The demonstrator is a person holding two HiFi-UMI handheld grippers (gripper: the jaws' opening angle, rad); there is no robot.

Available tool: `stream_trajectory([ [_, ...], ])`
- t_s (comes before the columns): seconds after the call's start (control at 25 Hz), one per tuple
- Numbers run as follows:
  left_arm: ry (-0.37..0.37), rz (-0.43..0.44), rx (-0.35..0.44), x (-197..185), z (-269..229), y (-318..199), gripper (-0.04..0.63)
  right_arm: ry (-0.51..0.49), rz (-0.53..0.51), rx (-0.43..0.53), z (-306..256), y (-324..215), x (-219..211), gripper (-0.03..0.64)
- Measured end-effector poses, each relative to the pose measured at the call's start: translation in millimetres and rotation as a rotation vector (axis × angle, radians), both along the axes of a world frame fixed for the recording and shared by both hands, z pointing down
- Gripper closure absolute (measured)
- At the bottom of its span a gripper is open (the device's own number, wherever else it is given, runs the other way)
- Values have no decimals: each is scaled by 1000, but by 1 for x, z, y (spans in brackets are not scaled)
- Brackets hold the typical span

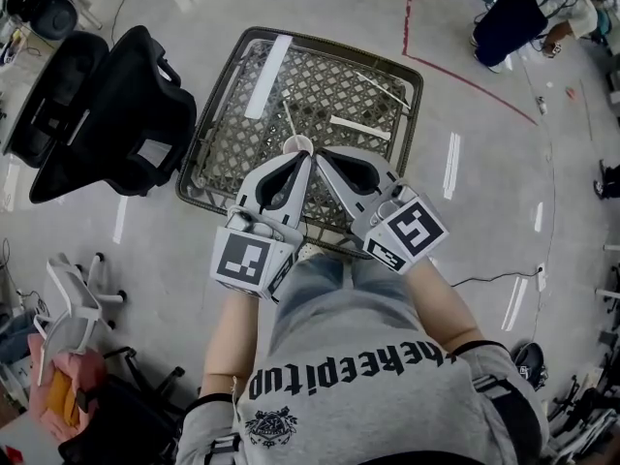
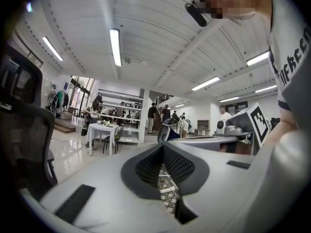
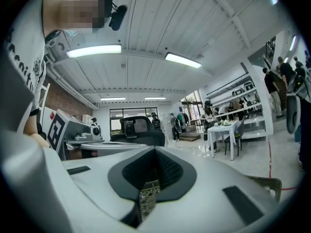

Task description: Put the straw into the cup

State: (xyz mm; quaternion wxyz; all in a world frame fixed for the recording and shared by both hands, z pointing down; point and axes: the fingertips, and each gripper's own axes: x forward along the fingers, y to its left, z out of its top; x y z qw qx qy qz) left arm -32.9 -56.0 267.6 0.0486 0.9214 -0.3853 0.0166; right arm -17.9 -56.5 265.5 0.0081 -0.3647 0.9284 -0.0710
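A small white cup [image 1: 298, 144] stands on the grey mesh table [image 1: 232, 134] near its front middle. A thin straw [image 1: 290, 120] seems to rise out of the cup, leaning away to the left. More straws lie on the mesh: a wide white wrapped one [image 1: 268, 74], a shorter one [image 1: 360, 128] and a thin one [image 1: 381, 91]. My left gripper [image 1: 306, 159] [image 2: 163, 145] and right gripper [image 1: 322, 155] [image 3: 154, 148] are both shut and hold nothing. Their tips nearly touch each other just in front of the cup. The gripper views show only mesh through the jaw hollows.
A black office chair [image 1: 107, 114] stands close to the table's left side. A red line [image 1: 465, 76] crosses the floor at the upper right, where a person [image 1: 523, 13] crouches. A white chair [image 1: 73, 298] and pink cloth [image 1: 68, 381] are at the lower left.
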Motion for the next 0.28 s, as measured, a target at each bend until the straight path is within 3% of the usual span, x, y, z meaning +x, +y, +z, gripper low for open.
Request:
stream_trajectory([
  [0.28, -9, 2, -2, -2, -4, 10, 571, 2, -7, 14, -5, 10, -4, 617],
])
